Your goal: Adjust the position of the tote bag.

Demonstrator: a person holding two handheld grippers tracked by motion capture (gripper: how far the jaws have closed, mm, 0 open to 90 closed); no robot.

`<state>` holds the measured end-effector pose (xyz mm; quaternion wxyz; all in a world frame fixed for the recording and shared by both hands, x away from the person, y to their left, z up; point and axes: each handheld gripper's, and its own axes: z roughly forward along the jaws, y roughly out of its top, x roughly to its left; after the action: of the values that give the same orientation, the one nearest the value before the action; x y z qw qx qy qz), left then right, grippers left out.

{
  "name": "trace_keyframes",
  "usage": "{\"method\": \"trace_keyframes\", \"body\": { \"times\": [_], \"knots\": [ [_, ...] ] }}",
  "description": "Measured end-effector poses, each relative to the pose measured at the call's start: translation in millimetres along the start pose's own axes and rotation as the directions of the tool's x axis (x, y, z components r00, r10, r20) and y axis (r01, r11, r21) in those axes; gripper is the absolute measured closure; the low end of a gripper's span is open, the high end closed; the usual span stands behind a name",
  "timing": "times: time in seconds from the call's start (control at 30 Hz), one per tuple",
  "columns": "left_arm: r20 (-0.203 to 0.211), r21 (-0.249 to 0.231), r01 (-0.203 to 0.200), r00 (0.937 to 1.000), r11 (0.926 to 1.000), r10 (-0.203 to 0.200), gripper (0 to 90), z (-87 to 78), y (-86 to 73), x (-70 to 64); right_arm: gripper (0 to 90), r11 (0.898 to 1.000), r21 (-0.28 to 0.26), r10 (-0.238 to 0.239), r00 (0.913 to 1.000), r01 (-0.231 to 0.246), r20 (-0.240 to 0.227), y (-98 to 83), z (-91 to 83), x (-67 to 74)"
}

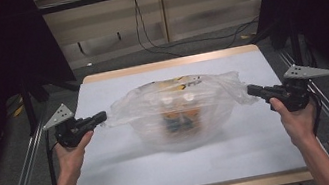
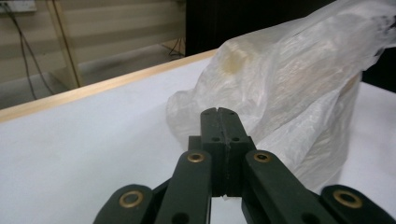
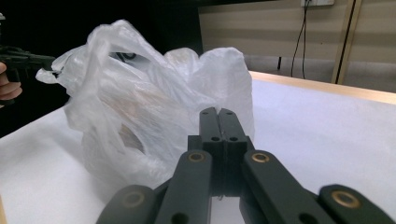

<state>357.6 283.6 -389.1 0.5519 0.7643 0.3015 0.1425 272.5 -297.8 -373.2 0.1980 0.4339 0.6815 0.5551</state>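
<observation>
A clear plastic bag (image 1: 181, 112) with bottles and packets inside sits at the middle of the high view, on the white bench (image 1: 115, 171). The left gripper (image 1: 101, 116), at the left of the frame, has its fingers closed on the bag's left edge. The right gripper (image 1: 251, 90), at the right, has its fingers closed on the right edge, so the bag is stretched between them.

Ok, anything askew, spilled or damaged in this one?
Nothing stands out. The plastic bag sits mid-table, stretched sideways between the left gripper and right gripper, both shut on its edges. Contents stay inside; no tear or spill shows.
</observation>
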Motion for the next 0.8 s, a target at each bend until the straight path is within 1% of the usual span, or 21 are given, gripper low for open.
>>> {"method": "trace_keyframes", "body": {
  "times": [0.03,0.07,0.1,0.13,0.2,0.23,0.27,0.3,0.33,0.43,0.47,0.5,0.57,0.6,0.63,0.67,0.73,0.8],
  "knots": [
    [-0.016,0.018,-0.004,0.9999,0.9998,0.005,90.0,1.0,-0.7,-0.2,90.0,1.0,0.007,0.0,1.0,0.0,0.005,-1.0,0.8,-1.3],
    [-0.023,0.03,-0.018,0.9995,0.9994,0.019,90.0,2.6,-1.6,0.3,90.0,1.0,0.015,0.003,0.9999,-0.003,0.011,-2.3,2.1,-2.0],
    [-0.019,0.038,-0.016,0.9997,0.9992,0.017,90.0,4.2,-2.8,0.4,90.0,1.0,0.026,0.0,0.9999,0.0,0.015,-3.9,3.5,-3.3],
    [-0.027,0.048,-0.02,0.9994,0.9987,0.021,90.0,5.8,-3.8,0.3,90.0,0.999,0.034,-0.002,0.9998,0.001,0.021,-6.0,5.4,-4.6],
    [-0.023,0.069,-0.027,0.9993,0.9972,0.029,90.0,9.8,-6.2,0.1,90.0,0.998,0.06,-0.009,0.9993,0.006,0.037,-9.8,9.0,-6.9],
    [-0.029,0.076,-0.034,0.9989,0.9965,0.037,90.0,12.2,-7.4,0.1,90.0,0.998,0.067,-0.008,0.999,0.005,0.045,-11.7,10.6,-8.5],
    [-0.036,0.081,-0.031,0.9988,0.9962,0.034,90.0,14.7,-8.4,-0.2,90.0,0.997,0.072,-0.006,0.9988,0.002,0.049,-13.4,12.5,-9.7],
    [-0.033,0.089,-0.032,0.9989,0.9955,0.035,90.0,17.6,-9.4,0.2,90.0,0.997,0.083,-0.013,0.9981,0.008,0.061,-14.4,14.5,-10.7],
    [-0.039,0.108,-0.041,0.9982,0.9933,0.046,90.0,20.1,-10.4,0.7,90.0,0.996,0.086,-0.016,0.9981,0.011,0.06,-15.2,17.2,-12.0],
    [-0.039,0.134,-0.041,0.9982,0.9902,0.046,90.0,29.4,-14.9,2.2,90.0,0.994,0.106,-0.015,0.9971,0.007,0.074,-17.5,24.9,-15.7],
    [-0.04,0.149,-0.037,0.9982,0.9882,0.043,90.0,31.9,-16.5,1.8,90.0,0.993,0.116,-0.013,0.9971,0.004,0.075,-18.5,27.7,-16.7],
    [-0.038,0.16,-0.039,0.9982,0.9863,0.045,90.0,34.5,-18.0,2.2,90.0,0.991,0.13,-0.022,0.9966,0.012,0.079,-20.1,30.6,-17.9],
    [-0.035,0.186,-0.048,0.9979,0.9815,0.055,90.0,37.7,-20.8,3.7,90.0,0.988,0.155,-0.025,0.9959,0.011,0.087,-23.8,35.6,-19.7],
    [-0.039,0.195,-0.043,0.9979,0.9799,0.052,90.0,39.2,-22.2,3.9,90.0,0.986,0.166,-0.024,0.9958,0.009,0.089,-25.6,37.4,-20.4],
    [-0.041,0.201,-0.042,0.9978,0.9787,0.051,90.0,40.0,-23.3,4.7,90.0,0.985,0.174,-0.026,0.9955,0.01,0.091,-27.2,38.8,-21.3],
    [-0.033,0.199,-0.037,0.9985,0.9794,0.044,90.0,40.8,-24.5,5.4,90.0,0.983,0.182,-0.028,0.9949,0.01,0.097,-28.2,39.5,-21.9],
    [-0.036,0.208,-0.038,0.9983,0.9773,0.047,90.0,41.8,-26.4,5.6,90.0,0.982,0.189,-0.025,0.9952,0.007,0.094,-29.7,40.3,-23.0],
    [-0.031,0.221,-0.049,0.9978,0.9741,0.058,90.0,42.2,-27.8,6.0,90.0,0.981,0.194,-0.029,0.9948,0.009,0.098,-30.4,40.2,-23.3]
  ]
}}
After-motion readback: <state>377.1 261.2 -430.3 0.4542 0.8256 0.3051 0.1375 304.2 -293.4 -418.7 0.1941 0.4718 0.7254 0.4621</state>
